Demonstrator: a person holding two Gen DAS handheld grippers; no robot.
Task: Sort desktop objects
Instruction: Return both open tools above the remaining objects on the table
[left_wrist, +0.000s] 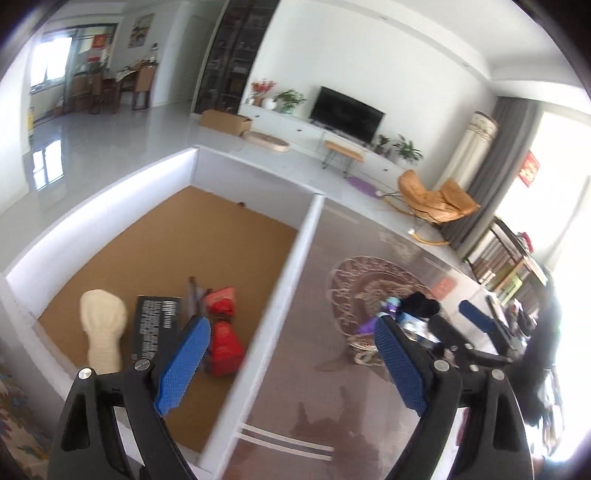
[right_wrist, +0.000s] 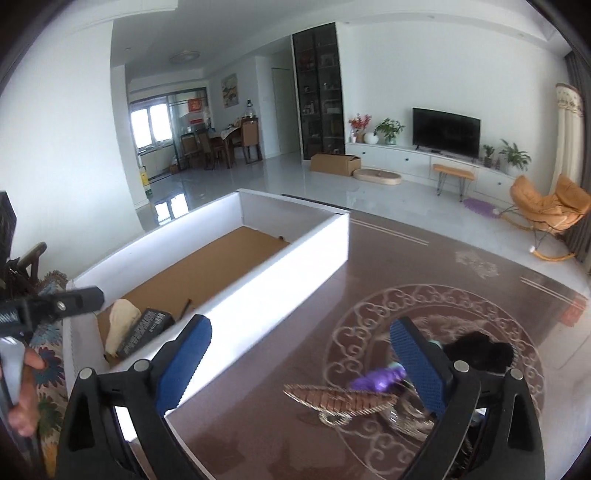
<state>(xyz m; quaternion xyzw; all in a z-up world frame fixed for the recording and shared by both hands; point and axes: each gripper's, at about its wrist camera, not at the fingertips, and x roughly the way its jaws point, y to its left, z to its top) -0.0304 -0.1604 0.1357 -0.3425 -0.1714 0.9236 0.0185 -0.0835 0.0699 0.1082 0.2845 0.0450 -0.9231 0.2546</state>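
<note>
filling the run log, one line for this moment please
left gripper open, empty | right gripper open, empty | white box: cream cloth, black box, red packet | table: purple item, black item

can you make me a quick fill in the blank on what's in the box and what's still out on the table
1. The white box has a floor lined with ____ cardboard.
2. Beside the cream object in the box lies a ____ packet.
3. The purple item lies outside the box, on the ____.
4. Both the left claw and the right claw hold ____.

Missing words: brown; red; table; nothing
</note>
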